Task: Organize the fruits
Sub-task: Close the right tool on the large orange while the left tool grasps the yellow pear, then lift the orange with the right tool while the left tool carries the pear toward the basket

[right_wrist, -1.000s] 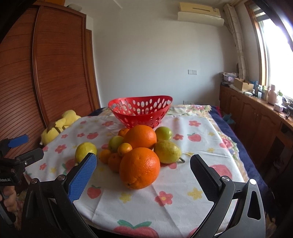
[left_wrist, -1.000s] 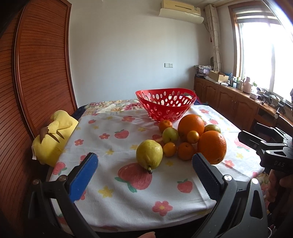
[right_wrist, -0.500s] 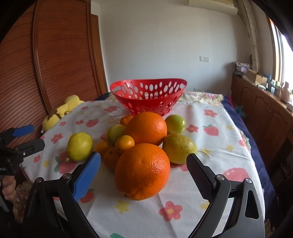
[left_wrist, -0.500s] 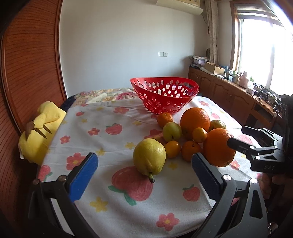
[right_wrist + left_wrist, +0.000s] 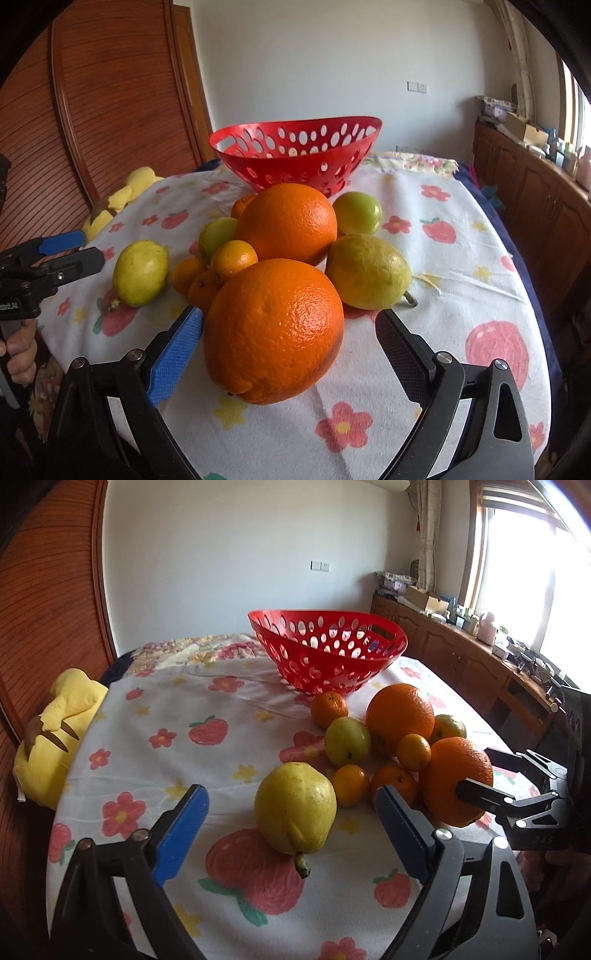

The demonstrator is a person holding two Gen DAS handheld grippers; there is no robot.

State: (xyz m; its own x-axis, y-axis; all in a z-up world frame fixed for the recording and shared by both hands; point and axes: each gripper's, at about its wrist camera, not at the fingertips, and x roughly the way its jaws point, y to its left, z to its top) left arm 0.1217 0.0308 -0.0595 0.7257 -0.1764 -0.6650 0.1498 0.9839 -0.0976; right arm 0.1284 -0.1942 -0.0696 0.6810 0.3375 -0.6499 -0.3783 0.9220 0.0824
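1. Orange and big, the near orange (image 5: 273, 330) sits on the table (image 5: 461, 254) between the right tool's (image 5: 288, 354) spread fingers.
2. Left tool (image 5: 291, 830) is spread around the yellow pear (image 5: 295, 808).
3. Red basket (image 5: 328, 651) stands behind the fruit pile.

We cannot see inside the red basket (image 5: 295, 158); the near orange (image 5: 273, 328) hides the small fruits behind it; countertop clutter (image 5: 524, 657) is too small to identify.

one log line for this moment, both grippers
left gripper: open, around pear | right gripper: open, around near orange | basket: no fruit seen inside | phase: pre-grasp
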